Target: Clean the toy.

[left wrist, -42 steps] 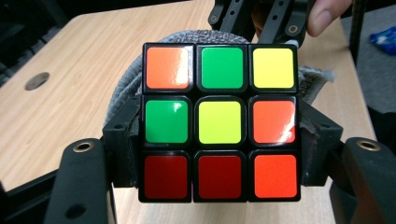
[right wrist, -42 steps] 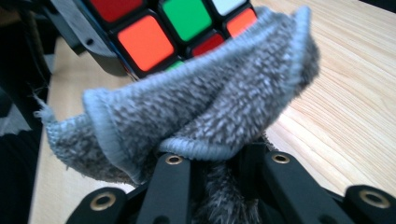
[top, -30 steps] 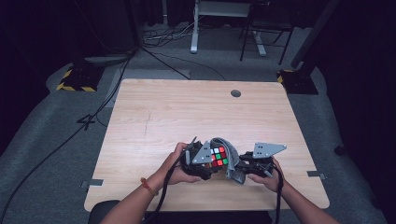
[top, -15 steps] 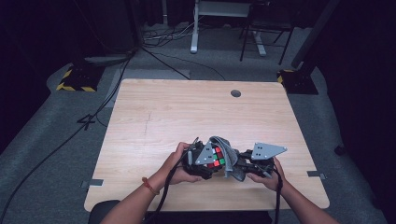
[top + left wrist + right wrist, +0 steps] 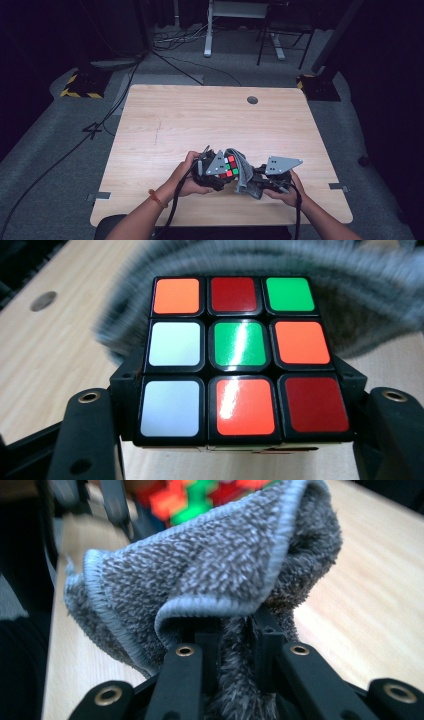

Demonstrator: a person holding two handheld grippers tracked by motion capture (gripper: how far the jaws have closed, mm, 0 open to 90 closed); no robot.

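A scrambled Rubik's cube [image 5: 229,167] is held just above the table's near edge, with my left gripper [image 5: 219,175] shut on it. In the left gripper view the cube [image 5: 240,355] shows a face with a green centre, and the black jaws of my left gripper [image 5: 240,407] clamp its lower sides. My right gripper [image 5: 252,184] is shut on a grey terry cloth [image 5: 243,170] that rests against the cube's right side and curls over its far edge. In the right gripper view the cloth [image 5: 200,570] bunches up from my right gripper [image 5: 235,645], with the cube [image 5: 190,500] blurred behind it.
The light wooden table [image 5: 200,120] has a round cable hole [image 5: 252,100] at its far right. A person's forearms come in from the bottom edge. Cables, a desk frame and a yellow-black striped base [image 5: 80,85] stand on the floor beyond.
The cube has tilted a little in the left gripper's hold, and the cloth has shifted slightly against its right side. Both hands stay in about the same place.
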